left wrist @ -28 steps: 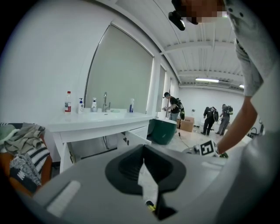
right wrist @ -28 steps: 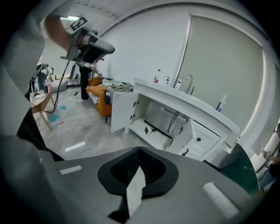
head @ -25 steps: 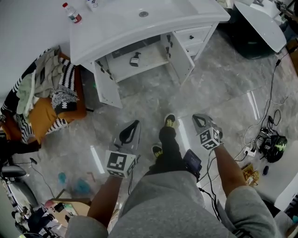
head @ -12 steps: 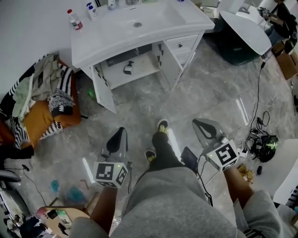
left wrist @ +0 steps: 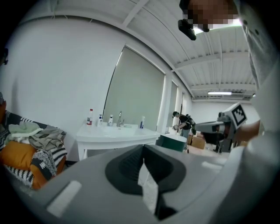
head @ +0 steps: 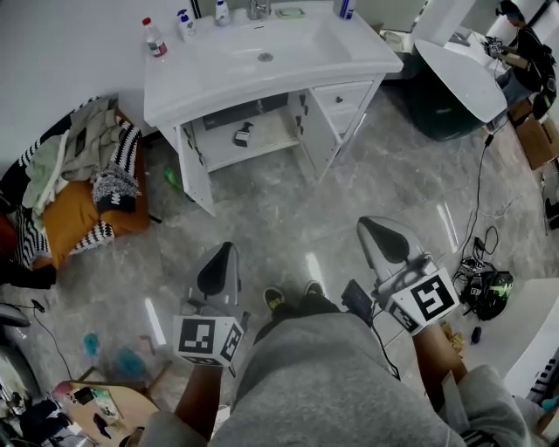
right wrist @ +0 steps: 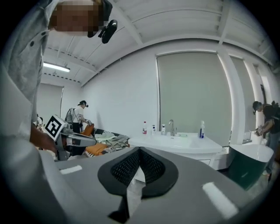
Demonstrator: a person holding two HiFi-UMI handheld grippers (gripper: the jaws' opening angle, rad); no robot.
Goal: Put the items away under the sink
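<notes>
The white sink cabinet stands at the top of the head view with both doors open. A dark spray bottle lies on its shelf. On the counter stand a red-capped bottle, small pump bottles and a blue bottle. My left gripper and right gripper hover over the floor by my legs, well short of the cabinet. Both are shut with nothing in them. The left gripper view has its jaws aimed towards the sink. So does the right gripper.
A heap of clothes on an orange seat lies left of the cabinet, with a green thing on the floor by the open left door. A white tub and a person are at the far right; cables trail on the floor.
The cabinet now sits higher and farther off in the head view, and more of the counter shows. Both grippers have dropped lower in the view, and my feet have drawn under me.
</notes>
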